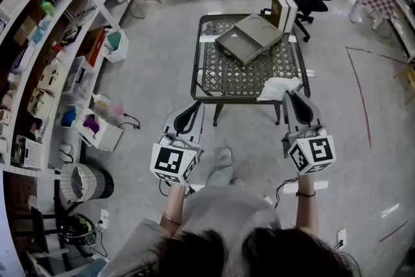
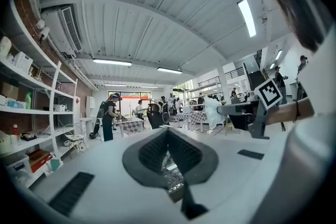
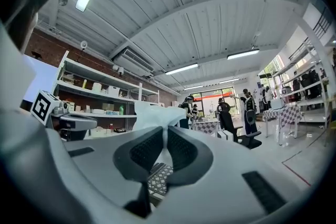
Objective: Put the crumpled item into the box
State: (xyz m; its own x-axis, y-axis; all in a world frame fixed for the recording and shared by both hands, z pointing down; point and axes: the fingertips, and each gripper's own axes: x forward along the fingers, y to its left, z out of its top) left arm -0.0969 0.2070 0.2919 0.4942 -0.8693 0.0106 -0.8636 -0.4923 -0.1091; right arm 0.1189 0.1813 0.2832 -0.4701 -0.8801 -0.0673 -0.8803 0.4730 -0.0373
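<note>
**A:** What does the head view show?
**B:** A flat grey-brown open box lies on a dark metal mesh table. The white crumpled item is at the table's near right corner, at the tips of the right gripper. The left gripper hangs by the near left corner.
**A:** And the left gripper view?
**B:** The left gripper has its jaws closed together with nothing between them.
**A:** The right gripper view?
**B:** The right gripper has its jaws nearly together, pinching the white crumpled item.
</note>
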